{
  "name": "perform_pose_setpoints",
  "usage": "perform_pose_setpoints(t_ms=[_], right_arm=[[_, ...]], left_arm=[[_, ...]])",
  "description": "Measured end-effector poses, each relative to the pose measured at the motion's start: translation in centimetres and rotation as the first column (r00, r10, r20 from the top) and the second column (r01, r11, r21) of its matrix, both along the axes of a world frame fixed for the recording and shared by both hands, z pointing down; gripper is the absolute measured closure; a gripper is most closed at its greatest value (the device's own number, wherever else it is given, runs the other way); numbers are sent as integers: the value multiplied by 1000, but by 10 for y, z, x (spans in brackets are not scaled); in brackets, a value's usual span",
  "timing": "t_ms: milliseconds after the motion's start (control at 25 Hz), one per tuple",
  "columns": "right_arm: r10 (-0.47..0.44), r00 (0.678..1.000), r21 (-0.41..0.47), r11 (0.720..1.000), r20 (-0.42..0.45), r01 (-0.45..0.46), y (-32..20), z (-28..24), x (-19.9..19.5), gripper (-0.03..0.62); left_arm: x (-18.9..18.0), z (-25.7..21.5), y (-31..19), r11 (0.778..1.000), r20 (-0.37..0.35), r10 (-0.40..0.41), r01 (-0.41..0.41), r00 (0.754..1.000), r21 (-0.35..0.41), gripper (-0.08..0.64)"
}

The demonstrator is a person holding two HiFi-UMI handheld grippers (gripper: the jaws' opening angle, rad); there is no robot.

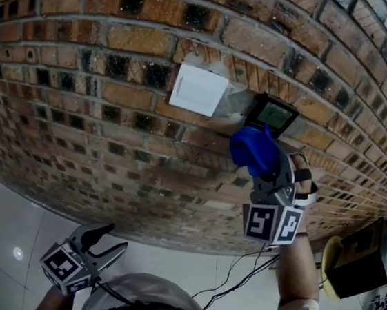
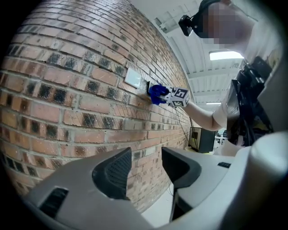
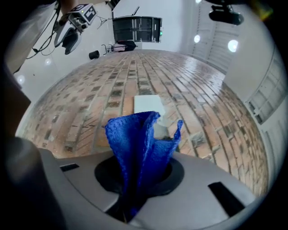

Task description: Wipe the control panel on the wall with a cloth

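Note:
On the brick wall sits a white square plate [image 1: 198, 89] and, just to its right, a small dark control panel [image 1: 273, 115] with a greenish screen. My right gripper [image 1: 261, 160] is shut on a bunched blue cloth [image 1: 254, 149], which it holds just below the dark panel, close to the wall. In the right gripper view the blue cloth [image 3: 141, 143] stands up between the jaws and hides the dark panel; the white plate [image 3: 147, 104] shows behind it. My left gripper [image 1: 109, 243] hangs low at the left, open and empty, away from the wall.
The brick wall [image 1: 77, 137] fills most of the view and meets a white floor [image 1: 4, 233] below. A black box [image 1: 359, 256] stands on the floor at the lower right, and thin cables [image 1: 234, 284] run down the wall near my right arm.

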State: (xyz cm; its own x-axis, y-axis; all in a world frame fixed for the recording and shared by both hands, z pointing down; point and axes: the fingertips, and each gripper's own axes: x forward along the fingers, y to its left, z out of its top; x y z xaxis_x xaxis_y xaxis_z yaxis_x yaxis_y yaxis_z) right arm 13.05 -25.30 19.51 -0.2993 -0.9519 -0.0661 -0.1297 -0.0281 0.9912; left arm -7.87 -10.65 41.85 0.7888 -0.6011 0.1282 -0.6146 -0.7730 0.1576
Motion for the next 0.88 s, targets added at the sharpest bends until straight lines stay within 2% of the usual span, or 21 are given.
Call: perform_pose_setpoints(t_ms=[200, 320, 560, 880], right_arm=[[-1, 997, 174, 985, 75, -13, 7, -79, 10, 505], [22, 996, 209, 977, 84, -40, 2, -99, 13, 505], [57, 998, 233, 971, 5, -56, -7, -80, 8, 506], [35, 999, 132, 991, -29, -31, -11, -8, 0, 505]], left_arm=[[0, 1, -1, 1000, 4, 6, -6, 1000, 4, 354], [-3, 3, -1, 1000, 8, -1, 1, 1000, 10, 354], [-10, 2, -4, 1000, -3, -22, 22, 1000, 2, 354], [-4, 2, -6, 1000, 8, -3, 3, 1000, -8, 354]])
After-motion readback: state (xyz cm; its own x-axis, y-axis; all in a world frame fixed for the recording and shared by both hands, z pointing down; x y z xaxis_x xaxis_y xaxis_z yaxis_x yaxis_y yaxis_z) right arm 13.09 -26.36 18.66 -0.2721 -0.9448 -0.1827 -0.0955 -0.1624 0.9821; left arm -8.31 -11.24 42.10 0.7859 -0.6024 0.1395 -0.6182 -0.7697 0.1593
